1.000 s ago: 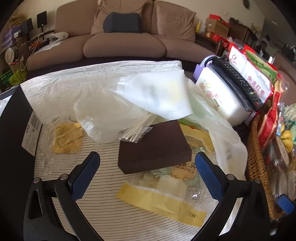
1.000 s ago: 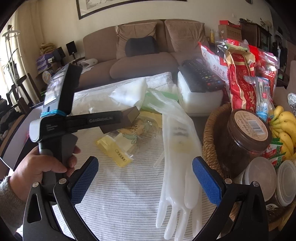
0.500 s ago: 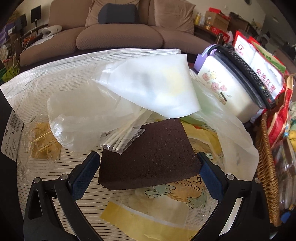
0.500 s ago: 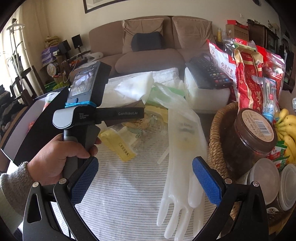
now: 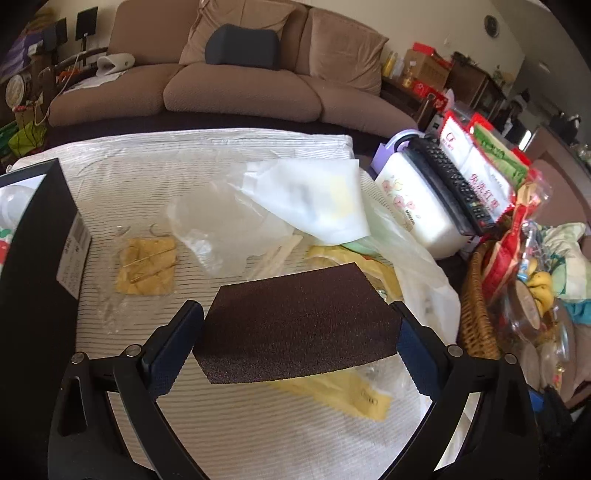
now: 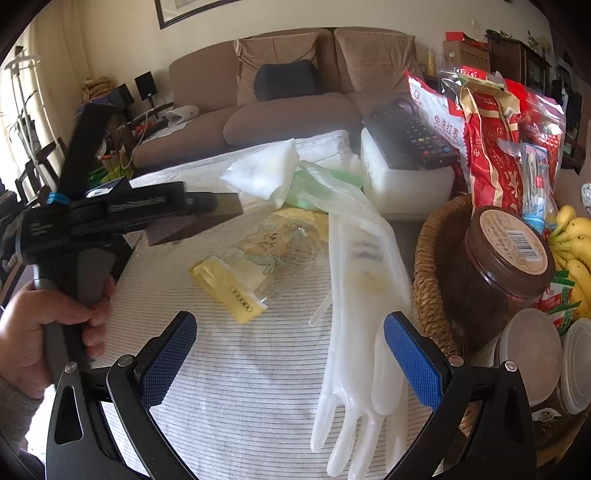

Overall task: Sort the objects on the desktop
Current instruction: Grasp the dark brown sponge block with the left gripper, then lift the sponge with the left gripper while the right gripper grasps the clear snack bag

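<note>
The dark brown sponge block is clamped between the left tongs, lifted clear of the striped worktop (a yellow packet lies beneath). The right tongs gape empty over a translucent glove, beside the wicker basket.

This is a home living room. A brown fabric sofa with square back cushions and a dark blue lumbar pillow stands behind the counter, which wears a white striped cloth. A framed picture hangs on the cream wall. A black television remote lies on a white plastic box, beside a woven wicker basket with yellow bananas and red snack bags.
</note>
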Tool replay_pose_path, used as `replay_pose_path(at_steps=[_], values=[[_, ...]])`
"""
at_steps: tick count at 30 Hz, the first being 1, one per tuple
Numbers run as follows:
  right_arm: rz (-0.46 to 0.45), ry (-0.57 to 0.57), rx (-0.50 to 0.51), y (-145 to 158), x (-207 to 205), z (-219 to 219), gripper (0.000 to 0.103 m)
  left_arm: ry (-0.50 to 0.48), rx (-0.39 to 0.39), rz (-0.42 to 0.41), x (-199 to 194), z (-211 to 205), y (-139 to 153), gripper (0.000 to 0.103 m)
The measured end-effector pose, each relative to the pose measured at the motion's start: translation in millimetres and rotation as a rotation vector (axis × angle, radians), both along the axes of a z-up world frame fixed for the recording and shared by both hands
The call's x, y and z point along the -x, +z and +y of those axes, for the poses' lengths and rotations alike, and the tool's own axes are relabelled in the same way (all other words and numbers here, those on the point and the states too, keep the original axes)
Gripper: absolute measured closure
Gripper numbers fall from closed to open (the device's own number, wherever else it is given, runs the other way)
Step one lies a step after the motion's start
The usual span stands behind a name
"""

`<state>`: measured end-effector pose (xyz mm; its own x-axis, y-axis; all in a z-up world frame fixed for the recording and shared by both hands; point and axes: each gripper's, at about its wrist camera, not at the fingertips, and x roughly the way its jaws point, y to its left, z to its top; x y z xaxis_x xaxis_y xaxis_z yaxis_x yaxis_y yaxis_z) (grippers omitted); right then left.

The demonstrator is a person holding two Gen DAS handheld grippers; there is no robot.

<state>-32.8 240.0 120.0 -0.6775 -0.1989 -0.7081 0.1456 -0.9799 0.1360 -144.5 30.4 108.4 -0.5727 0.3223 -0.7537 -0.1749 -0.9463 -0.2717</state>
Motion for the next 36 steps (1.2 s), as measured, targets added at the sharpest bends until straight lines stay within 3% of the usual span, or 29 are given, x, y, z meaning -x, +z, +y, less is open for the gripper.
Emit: replay_pose_path(at_steps=[9,15,21,24,30,36], values=[[0.003,0.026,-0.017,0.2,-7.6,-19.2,0.0,0.055,-0.043,0.09,-86.5,-95.8,98.6,0.004],[0.038,0.045,0.058,16.6,-18.5,-39.7,0.0,0.15,0.03,0.166,-135.1,-157.3,127.6,0.004],[0.024,0.104,0.145,17.8,-20.8,-73.6,0.0,0.259,0.213,0.28,-173.8,-189.7,114.8,0.004],[0.023,0.138,0.144,15.8,-14.6,-97.6,0.0,0.297,0.263,0.287,-179.0,-200.3,95.4,0.004],[0.016,0.189,0.13,5.5,28.6,-142.5,0.0,0.372,0.163,0.25,-172.5,-229.2,67.1,0.004],[-0.079,0.222,0.156,-27.4,103.9,-177.1,0.001,0.385,0.113,0.259,-160.7,-249.9,63.9,0.004]])
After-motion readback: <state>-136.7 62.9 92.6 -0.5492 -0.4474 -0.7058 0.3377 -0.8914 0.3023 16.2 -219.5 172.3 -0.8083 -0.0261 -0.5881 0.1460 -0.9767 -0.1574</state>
